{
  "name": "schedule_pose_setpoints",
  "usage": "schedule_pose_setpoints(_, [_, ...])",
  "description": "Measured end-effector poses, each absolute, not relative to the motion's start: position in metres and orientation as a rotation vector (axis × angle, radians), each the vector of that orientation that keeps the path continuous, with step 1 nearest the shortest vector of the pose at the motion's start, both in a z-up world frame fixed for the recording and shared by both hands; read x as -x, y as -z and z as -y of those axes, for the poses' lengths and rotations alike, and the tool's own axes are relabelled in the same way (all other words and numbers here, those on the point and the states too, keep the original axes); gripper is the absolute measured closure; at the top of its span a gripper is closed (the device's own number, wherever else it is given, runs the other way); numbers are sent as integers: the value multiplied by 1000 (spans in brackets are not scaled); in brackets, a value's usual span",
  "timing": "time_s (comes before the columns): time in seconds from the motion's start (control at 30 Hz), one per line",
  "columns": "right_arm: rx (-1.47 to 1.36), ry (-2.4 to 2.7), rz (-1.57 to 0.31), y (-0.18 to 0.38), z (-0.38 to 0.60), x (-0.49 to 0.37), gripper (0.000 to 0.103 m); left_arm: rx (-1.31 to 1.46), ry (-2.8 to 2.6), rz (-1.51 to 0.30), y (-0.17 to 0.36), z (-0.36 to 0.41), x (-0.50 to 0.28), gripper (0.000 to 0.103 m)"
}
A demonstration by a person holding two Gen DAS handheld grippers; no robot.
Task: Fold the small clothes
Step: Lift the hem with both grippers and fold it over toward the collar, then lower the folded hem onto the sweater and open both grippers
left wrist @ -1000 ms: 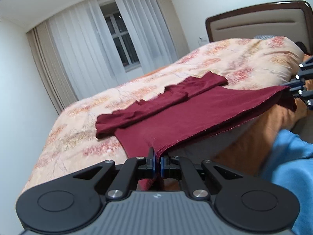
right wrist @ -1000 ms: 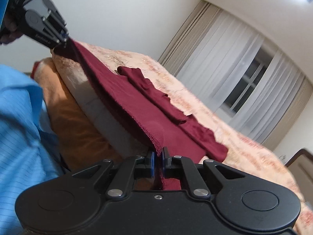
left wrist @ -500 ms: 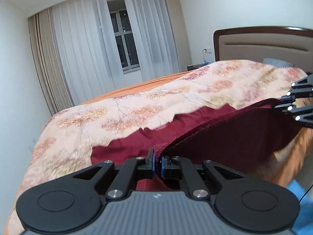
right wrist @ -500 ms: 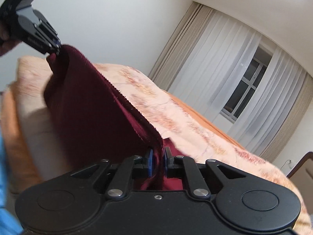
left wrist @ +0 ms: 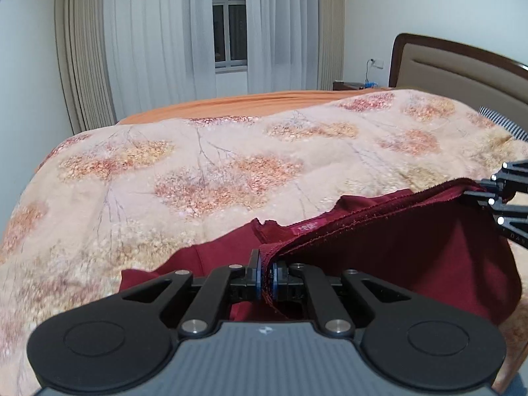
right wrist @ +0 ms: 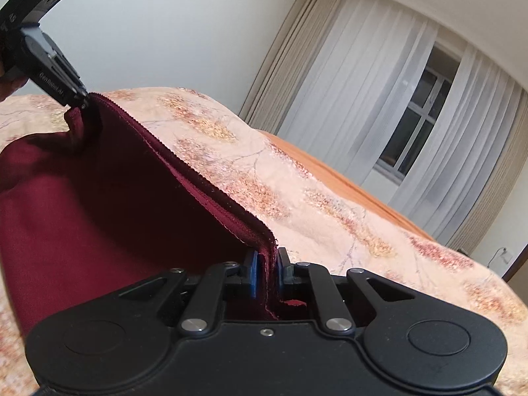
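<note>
The left gripper [left wrist: 266,275] and right gripper [right wrist: 266,274] each pinch a corner of the dark red garment [left wrist: 412,257], jaws closed on its hem, stretching it above the flowered bedspread [left wrist: 198,171].

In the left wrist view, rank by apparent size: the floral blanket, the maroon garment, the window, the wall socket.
1. floral blanket
2. maroon garment, though nearness to the camera enlarges it
3. window
4. wall socket
</note>
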State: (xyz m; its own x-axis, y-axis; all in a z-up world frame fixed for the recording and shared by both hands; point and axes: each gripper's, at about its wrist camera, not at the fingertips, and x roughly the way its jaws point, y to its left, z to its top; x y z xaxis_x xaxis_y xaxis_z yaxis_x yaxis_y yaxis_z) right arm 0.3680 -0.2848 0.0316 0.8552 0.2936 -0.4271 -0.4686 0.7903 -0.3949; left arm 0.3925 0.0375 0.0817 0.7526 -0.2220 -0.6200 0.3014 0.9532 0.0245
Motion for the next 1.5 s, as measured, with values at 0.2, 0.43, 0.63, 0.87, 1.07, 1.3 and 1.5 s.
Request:
schedule_pose_setpoints(0.2, [441,-422,-381,-17,290,-399,92,-91,279,-703,-64,-43,-423,97])
schedule_pose_setpoints(0.43, [311,-393,-483,12,289,-459,90,-51,209,-803,-30,-43,-486,94])
schedule_pose_setpoints(0.63, [30,-374,-540,26,319,-482,11,150,211,-815,-8,-74,-506,14])
schedule_pose_setpoints(0.87, [-110,-389,-478,8,357,-454,1,349,206,-636,-28,-133,-472,2])
schedule_pose_setpoints(1.07, [46,-324,-512,31,354,-443,17,53,282,-539,-23,-109,-413,1])
schedule_pose_setpoints(1.3, [-12,-249,-451,42,342,-440,63,-176,321,-560,-4,-41,-403,9])
schedule_pose_setpoints(1.5, [-37,-237,-410,39,345,-440,92,-211,189,-650,6,-25,-436,91])
